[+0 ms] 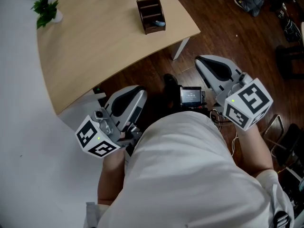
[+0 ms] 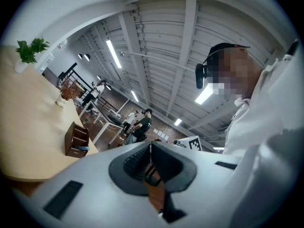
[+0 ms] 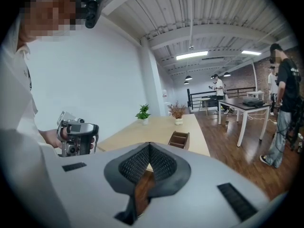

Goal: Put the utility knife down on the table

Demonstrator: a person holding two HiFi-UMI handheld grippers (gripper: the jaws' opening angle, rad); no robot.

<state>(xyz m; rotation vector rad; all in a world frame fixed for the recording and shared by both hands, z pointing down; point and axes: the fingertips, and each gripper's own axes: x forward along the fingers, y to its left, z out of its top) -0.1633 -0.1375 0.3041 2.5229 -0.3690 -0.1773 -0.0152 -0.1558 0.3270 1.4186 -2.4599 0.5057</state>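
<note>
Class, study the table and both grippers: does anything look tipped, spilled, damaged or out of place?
Nothing stands out. The wooden organizer stands upright on the table, the potted plant upright near its edge, nothing spilled. The left gripper and right gripper are both shut and empty.

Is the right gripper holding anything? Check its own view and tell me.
No, the right gripper has its jaws shut together with nothing between them.
</note>
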